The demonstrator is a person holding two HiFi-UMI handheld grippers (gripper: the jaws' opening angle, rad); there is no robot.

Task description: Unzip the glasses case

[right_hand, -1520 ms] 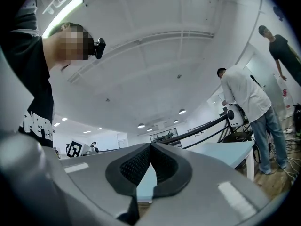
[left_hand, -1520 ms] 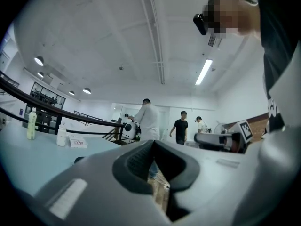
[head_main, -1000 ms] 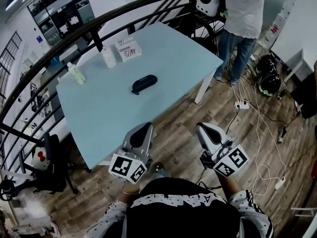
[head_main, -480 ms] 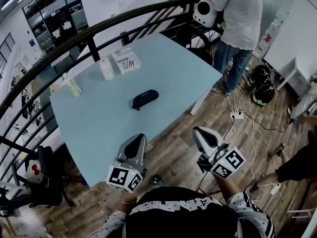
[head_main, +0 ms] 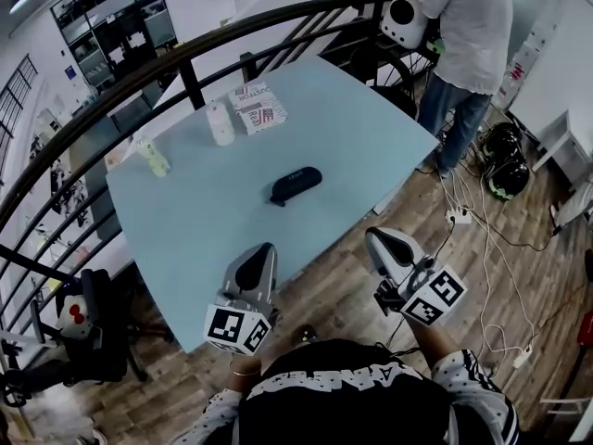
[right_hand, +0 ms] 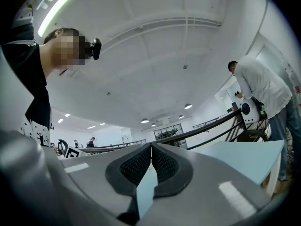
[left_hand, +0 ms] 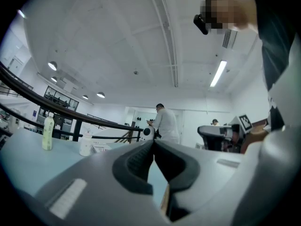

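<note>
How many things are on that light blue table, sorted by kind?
Black glasses case: 1
Bottles: 2 (white bottle, pale green bottle)
Printed box: 1
Total on the table: 4

We are facing a table (head_main: pixel 361 146) whose near half is lying bare, so the way in from its near edge to the glasses case (head_main: pixel 296 184) at the middle is standing open, as is the room to the case's left and right. Farther off, toward the far left, a white bottle (head_main: pixel 220 124), a printed box (head_main: pixel 258 108) and a pale green bottle (head_main: pixel 153 156) are crowding the far edge, with the dark railing (head_main: pixel 191 82) running close behind them. A standing person (head_main: pixel 473 26) is blocking the far right corner.
</note>
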